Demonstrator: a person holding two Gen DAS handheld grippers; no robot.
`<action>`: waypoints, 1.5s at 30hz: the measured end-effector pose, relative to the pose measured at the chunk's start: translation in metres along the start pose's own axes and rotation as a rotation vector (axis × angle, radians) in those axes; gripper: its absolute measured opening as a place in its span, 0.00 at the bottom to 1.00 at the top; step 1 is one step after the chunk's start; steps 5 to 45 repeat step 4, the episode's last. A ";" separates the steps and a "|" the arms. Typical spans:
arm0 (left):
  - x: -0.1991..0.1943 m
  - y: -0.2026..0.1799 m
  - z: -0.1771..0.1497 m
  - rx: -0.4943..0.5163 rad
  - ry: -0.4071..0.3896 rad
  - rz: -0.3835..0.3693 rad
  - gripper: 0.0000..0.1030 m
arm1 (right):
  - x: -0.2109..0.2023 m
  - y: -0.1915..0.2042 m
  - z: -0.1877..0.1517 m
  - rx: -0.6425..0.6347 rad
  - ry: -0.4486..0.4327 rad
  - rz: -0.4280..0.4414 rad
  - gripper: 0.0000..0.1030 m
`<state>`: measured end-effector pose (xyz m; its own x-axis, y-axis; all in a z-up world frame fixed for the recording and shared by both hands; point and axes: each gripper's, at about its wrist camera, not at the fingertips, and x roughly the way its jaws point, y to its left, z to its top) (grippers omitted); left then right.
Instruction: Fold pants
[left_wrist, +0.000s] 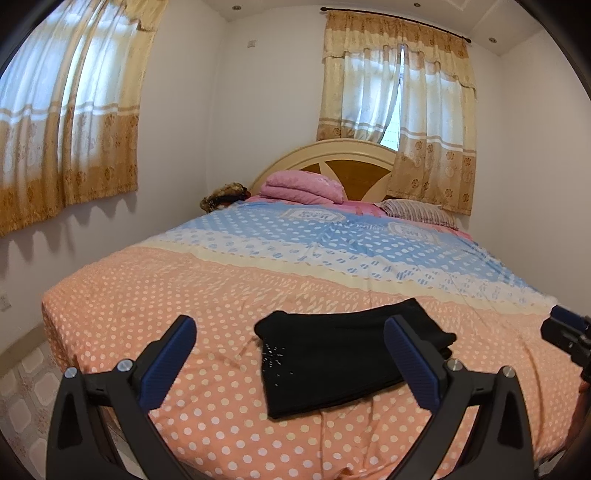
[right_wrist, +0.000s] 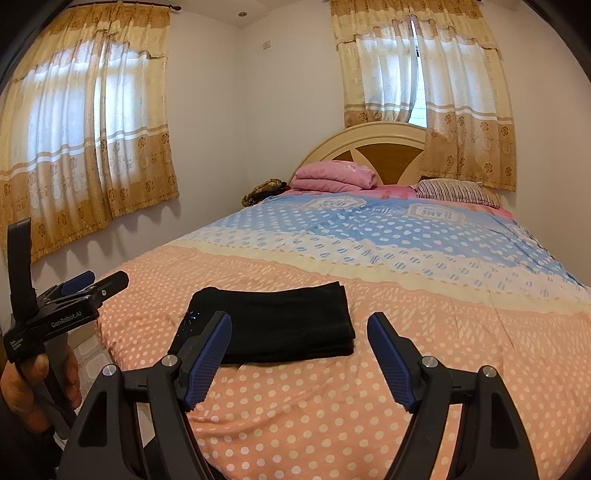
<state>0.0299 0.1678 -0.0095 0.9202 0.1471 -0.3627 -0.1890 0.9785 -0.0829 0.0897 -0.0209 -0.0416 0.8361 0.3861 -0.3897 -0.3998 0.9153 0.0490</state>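
Note:
Black pants (left_wrist: 332, 354) lie folded into a compact rectangle near the foot of the bed (left_wrist: 184, 288), with small sparkly studs on one corner. My left gripper (left_wrist: 289, 320) hovers just short of them, open, its blue pads (left_wrist: 173, 354) wide apart and holding nothing. In the right wrist view the pants (right_wrist: 273, 321) lie flat ahead of my right gripper (right_wrist: 299, 316), which is also open and empty. The left gripper (right_wrist: 105, 278) shows at that view's left edge, held by a hand (right_wrist: 22, 387). The right gripper (left_wrist: 565, 325) peeks in at the left wrist view's right edge.
The bed wears a dotted orange, cream and blue cover. A folded pink blanket (right_wrist: 332, 177) and a striped pillow (right_wrist: 454, 190) lie by the headboard (right_wrist: 384, 144). Curtained windows (left_wrist: 66, 122) are on the left and far walls. Tiled floor (left_wrist: 26, 391) runs along the bed's left side.

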 end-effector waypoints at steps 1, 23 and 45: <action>0.000 -0.001 -0.001 0.006 -0.002 0.000 1.00 | 0.000 0.000 -0.001 0.000 0.001 0.000 0.75; 0.001 -0.001 -0.002 0.009 -0.002 -0.005 1.00 | 0.000 0.001 -0.001 -0.002 0.004 -0.002 0.75; 0.001 -0.001 -0.002 0.009 -0.002 -0.005 1.00 | 0.000 0.001 -0.001 -0.002 0.004 -0.002 0.75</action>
